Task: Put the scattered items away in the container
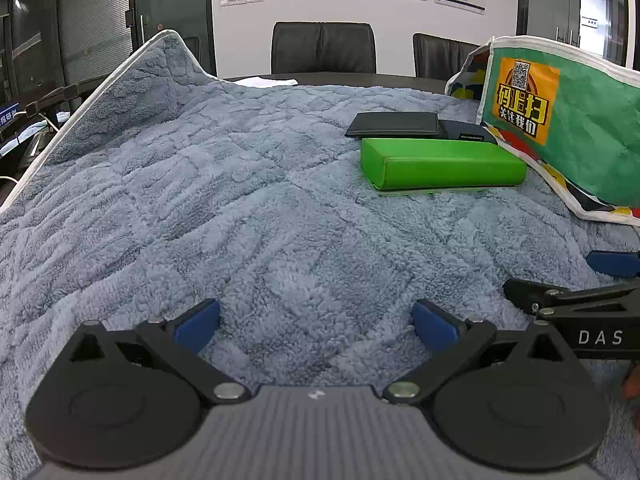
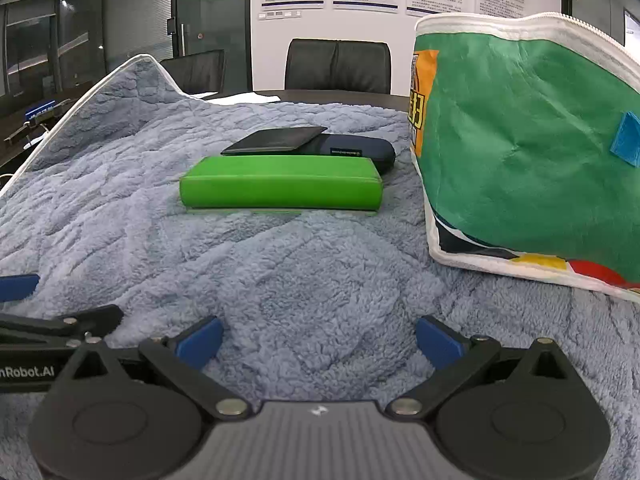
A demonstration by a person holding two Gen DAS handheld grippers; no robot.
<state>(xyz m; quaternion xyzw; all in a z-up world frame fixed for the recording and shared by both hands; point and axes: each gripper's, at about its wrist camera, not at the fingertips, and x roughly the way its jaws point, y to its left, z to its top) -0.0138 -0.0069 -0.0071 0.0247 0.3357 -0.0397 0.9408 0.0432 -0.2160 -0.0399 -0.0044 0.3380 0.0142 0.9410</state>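
Observation:
A bright green case (image 1: 442, 164) (image 2: 280, 186) lies flat on the blue fleece blanket (image 1: 240, 220) (image 2: 300, 280). Just behind it a black wallet (image 1: 394, 125) (image 2: 276, 141) rests partly on a dark navy pouch (image 1: 468, 131) (image 2: 360, 149). To the right stands a green printed zip bag (image 1: 568, 128) (image 2: 520, 152), upright with its white zip rim on top. My left gripper (image 1: 316, 324) is open and empty, low over the blanket. My right gripper (image 2: 318, 340) is open and empty too, close beside the left one, with the bag ahead on its right.
The blanket rises in a fold with white piping at the far left (image 1: 132, 76) (image 2: 132, 76). Black office chairs (image 1: 324, 48) (image 2: 338, 66) stand behind the dark table. In the left wrist view the right gripper's fingers (image 1: 612, 262) show at the right edge.

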